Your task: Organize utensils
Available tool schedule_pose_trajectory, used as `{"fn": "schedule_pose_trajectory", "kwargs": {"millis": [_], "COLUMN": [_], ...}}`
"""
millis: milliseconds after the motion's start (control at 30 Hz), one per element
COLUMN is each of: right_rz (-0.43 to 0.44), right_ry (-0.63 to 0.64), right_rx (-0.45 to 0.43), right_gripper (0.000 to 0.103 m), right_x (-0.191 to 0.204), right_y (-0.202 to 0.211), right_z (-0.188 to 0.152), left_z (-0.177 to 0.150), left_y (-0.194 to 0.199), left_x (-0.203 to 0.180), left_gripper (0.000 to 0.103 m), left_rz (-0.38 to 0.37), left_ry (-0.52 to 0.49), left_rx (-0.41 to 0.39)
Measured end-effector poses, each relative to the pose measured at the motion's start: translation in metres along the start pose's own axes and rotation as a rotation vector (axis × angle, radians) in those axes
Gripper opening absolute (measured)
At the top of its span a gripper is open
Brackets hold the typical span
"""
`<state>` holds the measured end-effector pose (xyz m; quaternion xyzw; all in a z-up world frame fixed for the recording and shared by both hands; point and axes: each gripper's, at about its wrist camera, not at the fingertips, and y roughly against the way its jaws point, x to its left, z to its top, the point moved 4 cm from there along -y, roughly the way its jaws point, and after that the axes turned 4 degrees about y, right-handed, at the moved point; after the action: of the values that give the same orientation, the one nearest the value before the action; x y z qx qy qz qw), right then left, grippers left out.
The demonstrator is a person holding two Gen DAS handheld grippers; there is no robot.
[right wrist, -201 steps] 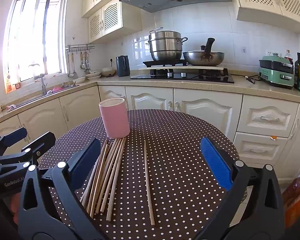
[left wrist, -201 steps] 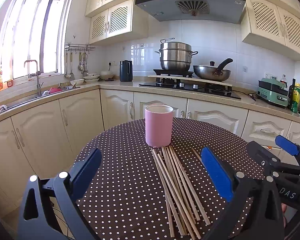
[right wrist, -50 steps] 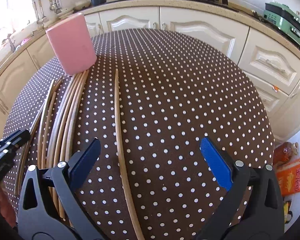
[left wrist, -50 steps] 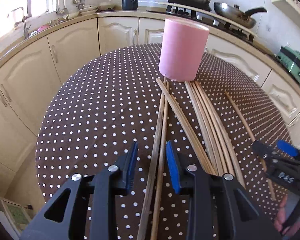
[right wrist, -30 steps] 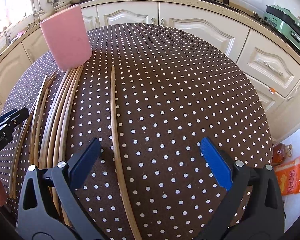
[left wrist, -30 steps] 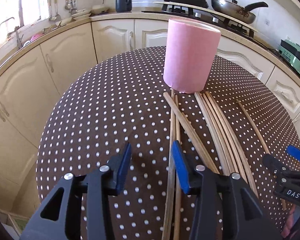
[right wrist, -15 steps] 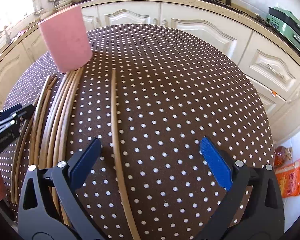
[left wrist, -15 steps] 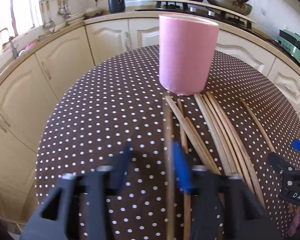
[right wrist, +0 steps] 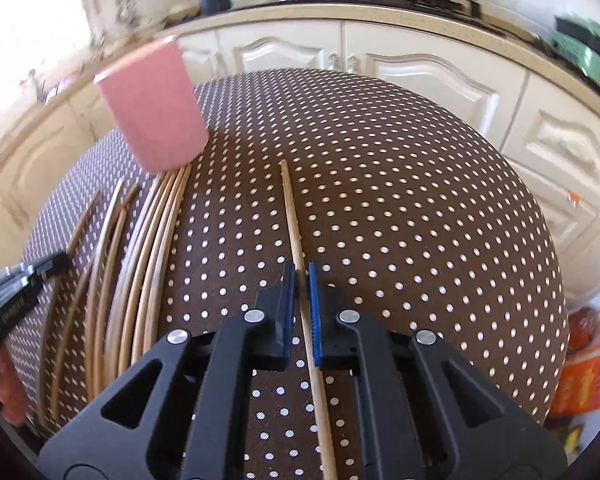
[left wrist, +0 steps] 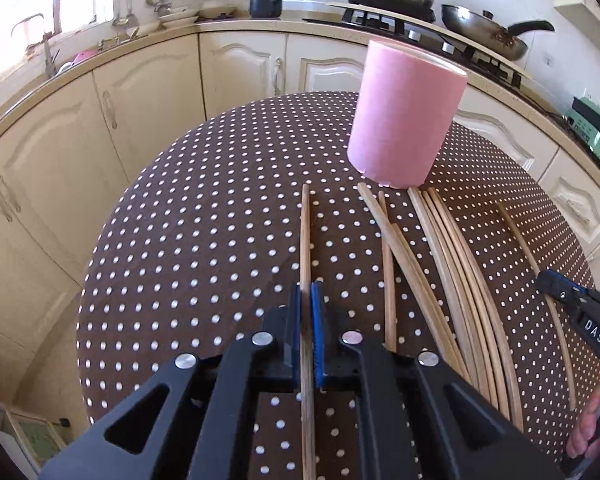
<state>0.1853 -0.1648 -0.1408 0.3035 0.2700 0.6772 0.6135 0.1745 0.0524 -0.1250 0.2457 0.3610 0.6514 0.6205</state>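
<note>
Chopsticks: one (left wrist: 306, 240) clamped in left gripper (left wrist: 309, 312), another (right wrist: 290, 204) clamped in right gripper (right wrist: 299, 300), long axes running up-frame from jaws. Pink cup (left wrist: 406, 120) upper right in left view, upper left in right; closer to left gripper.

**Stock count, tabletop**
Grippers: two, my left gripper (left wrist: 308, 316) and my right gripper (right wrist: 300, 300). Chopsticks (left wrist: 456, 268): about nine, with one pinched in each gripper and roughly seven loose; the tight bundle is too closely packed for a sure count. Pink cup (left wrist: 404, 120): one. Polka-dot table (left wrist: 204, 240): one.
</note>
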Motion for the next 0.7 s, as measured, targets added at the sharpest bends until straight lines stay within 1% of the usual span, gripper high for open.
{"fn": "schedule_pose_trajectory", "kwargs": {"millis": [33, 133, 200, 267, 333, 433, 500, 533, 567, 600, 700], "right_rz": [0.016, 0.018, 0.033, 0.039, 0.017, -0.013, -0.021, -0.022, -0.037, -0.048, -0.049], "right_ry": [-0.002, -0.011, -0.011, 0.005, 0.018, 0.049, 0.066, 0.083, 0.103, 0.115, 0.148], "right_rx": [-0.004, -0.027, -0.051, -0.069, -0.082, -0.051, -0.039, -0.032, -0.023, -0.030, -0.046], "right_gripper": [0.007, 0.007, 0.007, 0.007, 0.007, 0.008, 0.017, 0.041, 0.074, 0.076, 0.076], "right_x": [0.000, 0.000, 0.003, 0.005, 0.006, 0.005, 0.005, 0.007, 0.008, 0.009, 0.013], "right_y": [0.002, 0.009, 0.017, 0.022, 0.025, 0.020, 0.016, 0.014, 0.011, 0.011, 0.011], "right_z": [-0.001, -0.001, 0.002, 0.005, 0.008, 0.013, 0.015, 0.015, 0.016, 0.016, 0.020], "left_z": [-0.001, -0.002, -0.001, 0.000, 0.001, 0.001, -0.001, -0.002, -0.003, -0.004, -0.005], "left_y": [0.001, 0.004, 0.007, 0.010, 0.013, 0.014, 0.013, 0.012, 0.011, 0.010, 0.009], "left_x": [0.002, 0.004, 0.005, 0.005, 0.004, 0.003, 0.002, 0.001, 0.001, 0.001, 0.001], "left_gripper": [0.006, 0.006, 0.006, 0.006, 0.006, 0.006, 0.006, 0.006, 0.006, 0.006, 0.006], "left_rz": [0.000, -0.006, 0.003, -0.004, -0.008, -0.009, -0.017, -0.021, -0.023, -0.023, -0.030], "left_ry": [0.010, 0.032, 0.042, 0.042, 0.039, 0.037, 0.031, 0.029, 0.030, 0.030, 0.034], "left_rx": [-0.002, -0.011, -0.021, -0.035, -0.044, -0.046, -0.037, -0.028, -0.024, -0.022, -0.023]}}
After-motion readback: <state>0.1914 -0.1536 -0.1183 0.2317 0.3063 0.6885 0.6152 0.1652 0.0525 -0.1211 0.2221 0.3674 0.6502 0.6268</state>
